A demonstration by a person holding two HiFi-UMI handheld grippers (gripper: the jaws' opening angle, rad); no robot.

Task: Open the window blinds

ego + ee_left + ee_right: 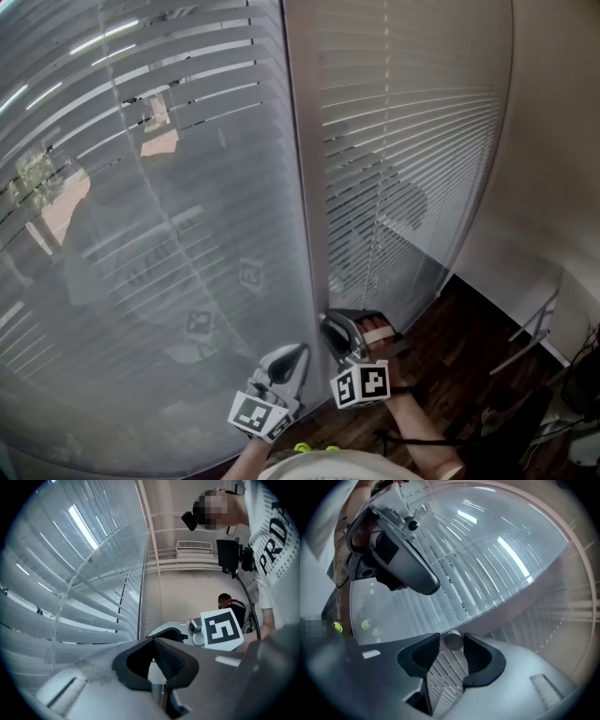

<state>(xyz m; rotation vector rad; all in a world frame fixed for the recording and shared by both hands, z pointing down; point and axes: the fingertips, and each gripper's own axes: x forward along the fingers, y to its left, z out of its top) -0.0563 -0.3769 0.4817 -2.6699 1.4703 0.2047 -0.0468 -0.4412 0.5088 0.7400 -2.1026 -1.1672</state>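
Pale slatted window blinds (169, 187) hang behind glass in two panels, split by an upright frame post (305, 187). A few upper slats on the left panel gape and show the outside. My right gripper (330, 319) is at the foot of the post. In the right gripper view a small round metal knob (453, 641) sits between the fingertips of that gripper (453, 645), with a thin gap at the left pad. My left gripper (298, 349) hovers beside it to the left, its jaws (153, 640) closed tip to tip on nothing.
Dark wood floor (450, 337) runs along the foot of the window. A white wall (562, 141) closes the right side, with thin metal stand legs (534, 328) and cables near it. In the left gripper view, another person (229, 604) sits far behind.
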